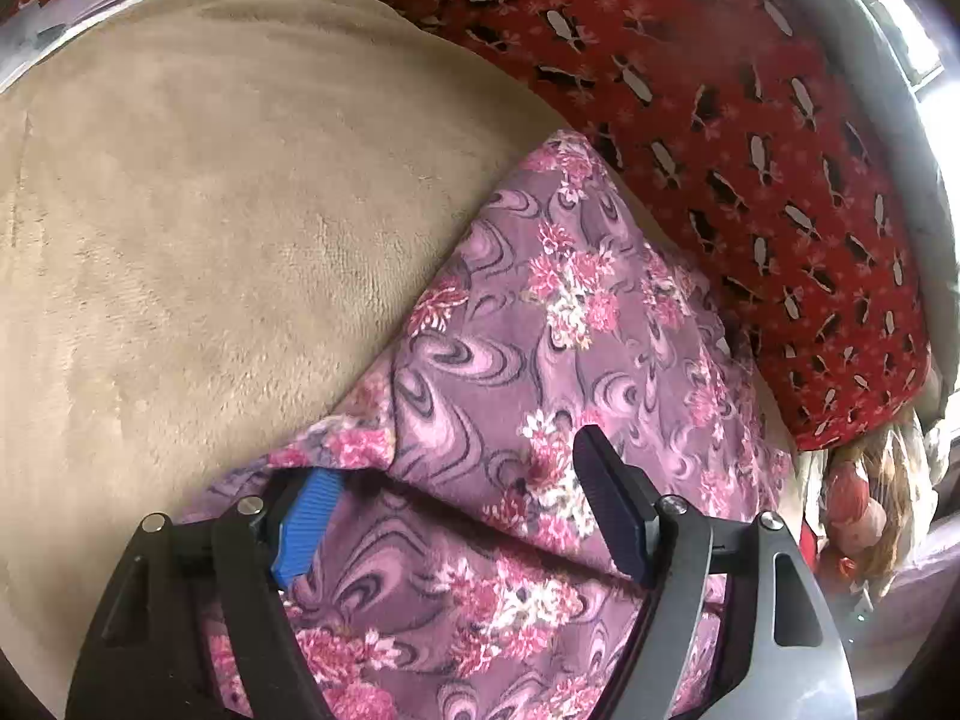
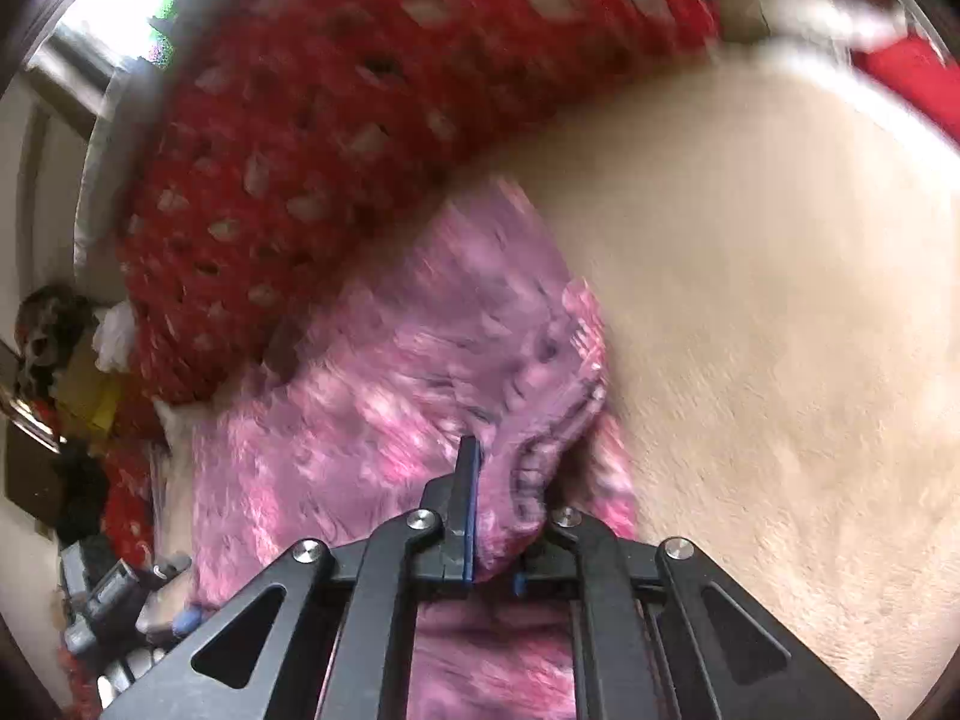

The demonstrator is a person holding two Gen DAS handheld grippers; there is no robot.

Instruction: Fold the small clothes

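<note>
Here, right hand-held gripper (image 2: 498, 516) pinching floral garment (image 2: 384, 396)

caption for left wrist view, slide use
Open left gripper poised over purple floral garment on beige plush blanket.

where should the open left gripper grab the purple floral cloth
Judging by its lie, take the purple floral cloth at the folded edge beside the left gripper, coming in from the beige fleece blanket side: that edge sits raised and free, while the right gripper already pinches another bunch.

Left gripper (image 1: 456, 504) jaws apart (right gripper (image 2: 504, 516) clamped).
</note>
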